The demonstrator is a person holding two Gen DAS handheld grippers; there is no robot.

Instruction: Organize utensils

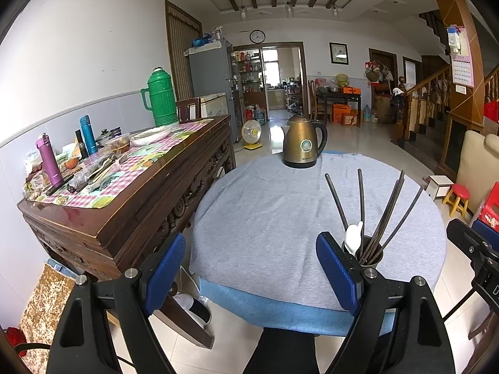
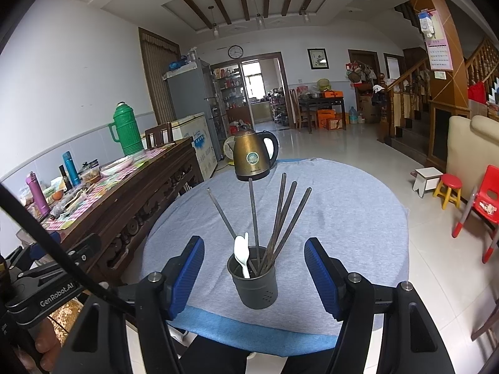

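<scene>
On the grey tablecloth (image 2: 327, 218) stands a kettle (image 2: 253, 159); tiled floor (image 2: 358, 155) beyond.

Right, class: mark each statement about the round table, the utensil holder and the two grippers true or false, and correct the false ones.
1. The dark grey metal utensil holder stands upright on the grey cloth on the round table. True.
2. The white plastic spoon lies flat on the cloth. False: it stands inside the holder.
3. The bronze electric kettle sits at the table's far edge. True.
4. The right gripper is clamped on the holder. False: its blue pads stand apart from it on either side.
5. The dark chopsticks stand in the holder, fanned out. True.
6. The left gripper holds a chopstick. False: it is open and empty.
</scene>
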